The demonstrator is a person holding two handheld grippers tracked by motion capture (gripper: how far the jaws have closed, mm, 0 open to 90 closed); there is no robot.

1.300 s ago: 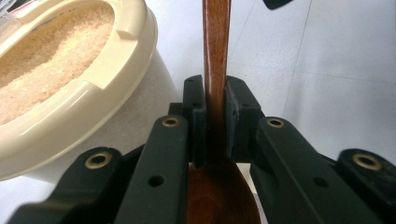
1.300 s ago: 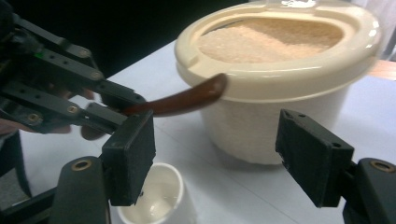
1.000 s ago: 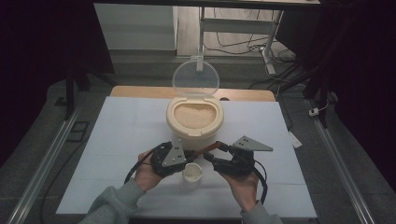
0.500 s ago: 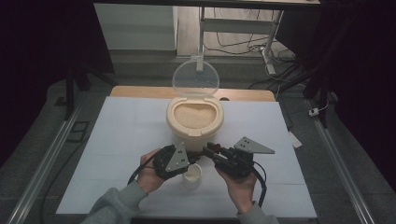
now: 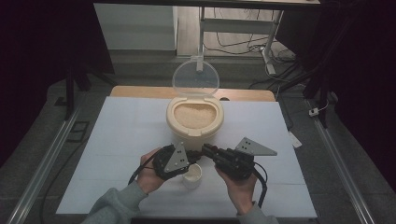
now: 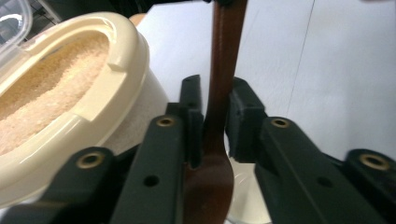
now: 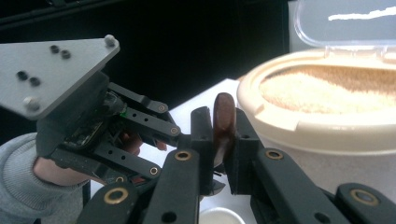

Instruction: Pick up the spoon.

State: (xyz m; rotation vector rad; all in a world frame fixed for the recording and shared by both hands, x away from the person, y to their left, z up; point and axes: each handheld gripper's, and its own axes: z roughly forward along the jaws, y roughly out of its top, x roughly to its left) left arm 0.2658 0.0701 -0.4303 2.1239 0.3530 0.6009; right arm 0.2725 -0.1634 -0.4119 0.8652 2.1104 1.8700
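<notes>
Right gripper view, nearest first: the right gripper (image 7: 218,140) has just been closing its jaws, which now pinch the end of a brown wooden spoon (image 7: 223,122). Left gripper view has the left gripper (image 6: 215,126) holding the same spoon lower on its handle, near the bowl; the long axis runs away along the jaws. Below sits a small white cup (image 5: 192,174) on the counter (image 5: 121,135); beyond stands the open rice container (image 5: 194,119).

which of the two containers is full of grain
The big cream tub with the raised clear lid, behind the grippers; the small white cup sits nearer the person.
</notes>
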